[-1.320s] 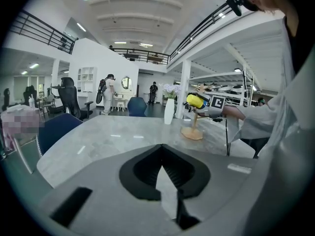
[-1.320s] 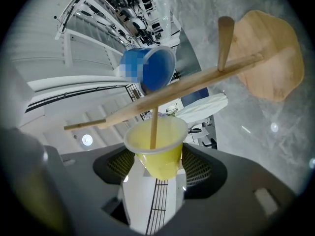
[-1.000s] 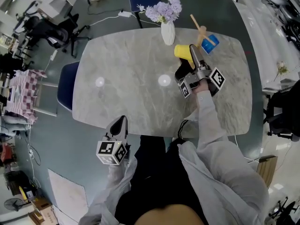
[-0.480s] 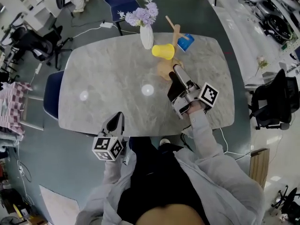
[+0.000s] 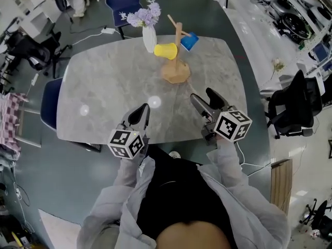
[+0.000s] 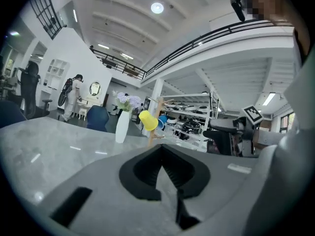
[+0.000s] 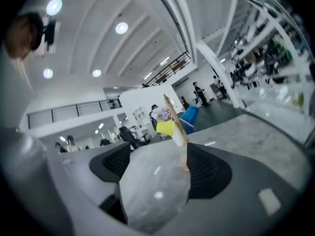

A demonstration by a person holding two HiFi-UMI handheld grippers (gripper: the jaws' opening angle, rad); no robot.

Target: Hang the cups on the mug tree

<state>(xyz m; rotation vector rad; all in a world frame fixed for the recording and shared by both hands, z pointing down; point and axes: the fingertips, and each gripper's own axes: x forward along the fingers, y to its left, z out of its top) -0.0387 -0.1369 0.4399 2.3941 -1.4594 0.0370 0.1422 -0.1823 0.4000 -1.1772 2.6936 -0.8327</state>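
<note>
two cups: both hang on the mug tree point(image 5: 177, 61); the yellow cup point(image 5: 166, 51) is on its 9 o'clock side and the blue cup point(image 5: 190, 41) at about 1 o'clock.
mug tree: it stands upright near the 12 o'clock edge of the table point(image 5: 104, 87), with the vase point(image 5: 149, 38) near it at 10 o'clock.
left gripper point(image 5: 141, 113): over the table's 7 o'clock edge, jaws pressed together, and we see nothing in them.
right gripper point(image 5: 205, 98): over the 5 o'clock edge, jaws wide apart and closing, with nothing between them.
step: we judge the hanging is done; we find no other cup on the table.
next move: we think it asks only to keep both grippers well apart from the tree, so that no peg is knocked.
</note>
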